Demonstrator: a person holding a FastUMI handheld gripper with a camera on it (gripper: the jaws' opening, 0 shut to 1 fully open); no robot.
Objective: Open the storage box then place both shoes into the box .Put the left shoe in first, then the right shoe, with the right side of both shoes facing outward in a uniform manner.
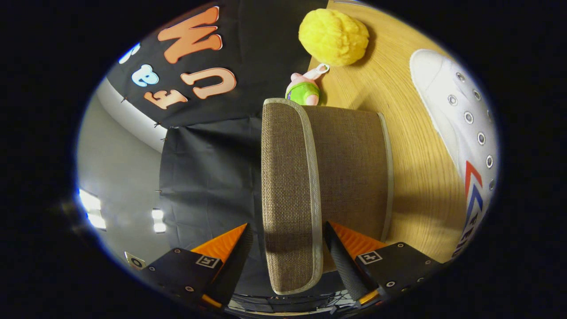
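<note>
The tongs (288, 248) stand spread, the storage box's lid (290, 195) between them, apparently untouched.

Brown fabric lid (290, 195), white shoe (460, 119) beside.

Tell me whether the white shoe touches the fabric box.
Apart. Gripper view shows bare table between white shoe and fabric box; the gripper's jaws straddle its lid.

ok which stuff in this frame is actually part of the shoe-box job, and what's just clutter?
Job:
- storage box, its lid between the gripper fingers, which look open
- white shoe on the wooden table, beside the box

Clutter:
- yellow fluffy ball
- small pink and green toy, beyond the box
</note>
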